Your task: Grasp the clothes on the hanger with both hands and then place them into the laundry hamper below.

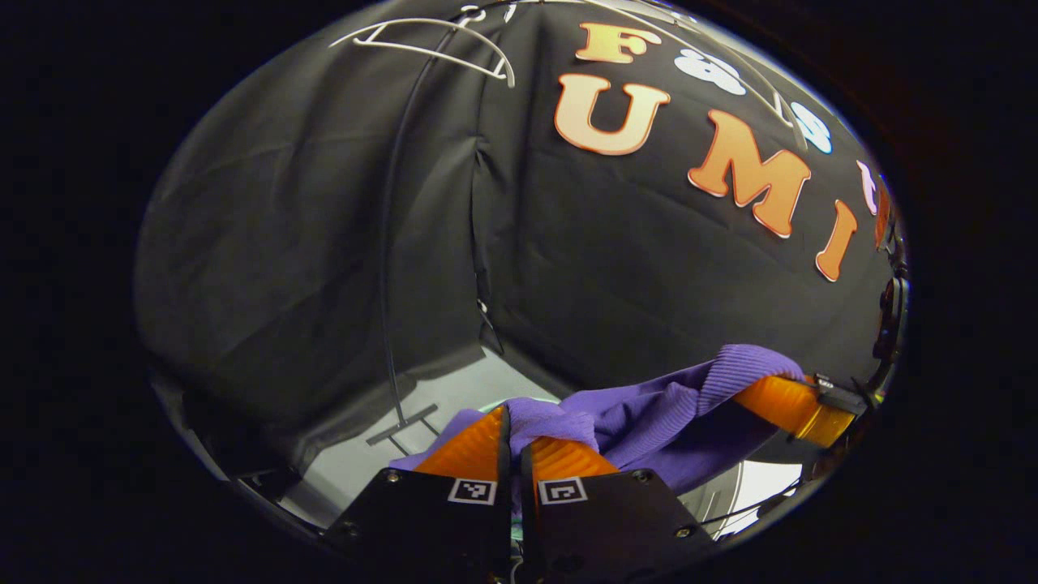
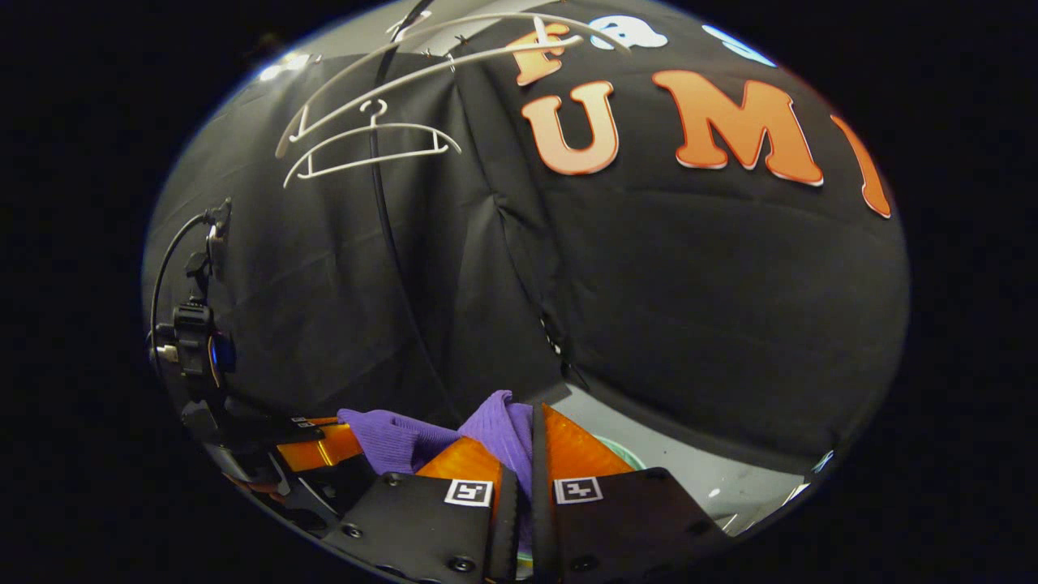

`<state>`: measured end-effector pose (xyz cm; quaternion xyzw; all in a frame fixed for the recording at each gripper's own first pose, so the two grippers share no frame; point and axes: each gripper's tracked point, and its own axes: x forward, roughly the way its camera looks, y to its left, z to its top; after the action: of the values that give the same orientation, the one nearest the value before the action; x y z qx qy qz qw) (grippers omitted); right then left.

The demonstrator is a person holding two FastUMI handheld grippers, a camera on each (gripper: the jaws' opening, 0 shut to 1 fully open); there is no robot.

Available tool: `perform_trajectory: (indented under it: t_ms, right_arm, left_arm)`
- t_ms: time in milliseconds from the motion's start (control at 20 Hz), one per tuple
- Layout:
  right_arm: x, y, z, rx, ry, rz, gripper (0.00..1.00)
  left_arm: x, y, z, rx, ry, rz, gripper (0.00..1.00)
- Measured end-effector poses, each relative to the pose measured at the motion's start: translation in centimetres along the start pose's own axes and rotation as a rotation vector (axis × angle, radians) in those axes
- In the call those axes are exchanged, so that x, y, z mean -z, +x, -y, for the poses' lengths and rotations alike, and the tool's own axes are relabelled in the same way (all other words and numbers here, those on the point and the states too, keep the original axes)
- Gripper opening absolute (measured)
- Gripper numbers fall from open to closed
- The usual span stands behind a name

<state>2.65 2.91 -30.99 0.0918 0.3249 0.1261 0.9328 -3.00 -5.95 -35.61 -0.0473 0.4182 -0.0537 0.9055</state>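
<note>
Take the white hanger (image 2: 369, 146) as your landmark: it hangs bare on its rail high against the black booth wall (image 2: 689, 308), and everything you are working with sits well below it.

Start on your left. In the left gripper view, your left gripper (image 1: 512, 444) has its fingers pressed almost together, with a fold of the purple knit garment (image 1: 641, 414) pinched between them. The cloth runs from there across to the right, where it drapes over the fingers of your right gripper (image 1: 799, 405).

Moving right, the right gripper view shows your right gripper (image 2: 525, 450) closed on another bunch of the purple knit, which pokes up between the narrow gap of its fingers. Off to its left you can see the left gripper (image 2: 316, 446) with a ribbed cuff or hem lying beside it.

The garment looks soft, light and limp. It will sag between your two holds and follow wherever you lead it, with little risk of damage. The ribbed knit should grip well, so slipping seems unlikely as long as both pinches keep a thick fold. Two holds well apart, as you have them, keep it from trailing.

As for the hamper, I can make out only a pale greenish curved edge (image 2: 620, 448) just behind your right fingers, far below the hanger; that may be its rim, but I cannot tell, nor what lies inside it.
</note>
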Motion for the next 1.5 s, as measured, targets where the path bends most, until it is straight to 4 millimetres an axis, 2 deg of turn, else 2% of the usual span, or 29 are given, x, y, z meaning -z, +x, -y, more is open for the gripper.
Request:
perform_trajectory:
  t_ms: [50, 100, 150, 300, 400, 550, 750, 950, 1050, 1100, 1300, 1400, 1500]
  right_arm:
    - [1.0, 0.4, 0.2, 0.014, 0.023, -0.029, 0.14]
    - [2.2, 1.0, 0.8, 0.025, 0.044, -0.054, 0.19]
    - [3.1, 1.4, 1.0, 0.032, 0.06, -0.074, 0.14]
    - [4.8, 2.8, 1.7, 0.058, 0.056, -0.11, 0.14]
    - [6.4, 3.1, 2.4, 0.094, 0.084, -0.155, 0.14]
    - [10.1, 3.4, 2.6, 0.113, 0.133, -0.236, 0.15]
    - [13.3, 3.9, 3.6, 0.158, 0.136, -0.353, 0.15]
    - [15.4, 4.0, 3.9, 0.172, 0.191, -0.431, 0.15]
    - [16.3, 3.7, 3.8, 0.159, 0.238, -0.443, 0.19]
    - [16.2, 3.8, 3.9, 0.155, 0.254, -0.445, 0.36]
    - [16.4, 3.7, 4.4, 0.175, 0.261, -0.447, 0.94]
    - [16.6, 3.7, 4.4, 0.178, 0.264, -0.452, 0.97]
    - [16.8, 3.6, 4.2, 0.18, 0.268, -0.456, 0.98]
  left_arm:
    - [0.8, 0.3, 0.3, 0.005, 0.005, -0.028, 0.07]
    - [1.3, 0.5, 0.4, 0.004, 0.012, -0.05, 0.08]
    - [1.8, 0.9, 0.5, 0.005, 0.012, -0.071, 0.09]
    - [4.3, 2.4, 0.9, 0.011, -0.01, -0.14, 0.1]
    - [5.8, 2.8, 1.5, 0.016, -0.017, -0.181, 0.09]
    - [7.7, 3.5, 2.2, 0.034, -0.045, -0.252, 0.09]
    - [10.4, 3.7, 1.8, 0.008, -0.046, -0.34, 0.1]
    - [11.2, 4.0, 2.0, 0.003, -0.027, -0.38, 0.1]
    - [11.0, 3.5, 1.8, 0.0, -0.037, -0.368, 0.13]
    - [10.7, 3.0, 1.9, 0.001, -0.045, -0.361, 0.21]
    - [10.5, 3.0, 0.0, -0.063, -0.029, -0.347, 0.72]
    - [11.5, 3.1, -0.6, -0.08, -0.041, -0.364, 0.97]
    - [11.7, 3.0, -0.6, -0.085, -0.061, -0.372, 0.97]
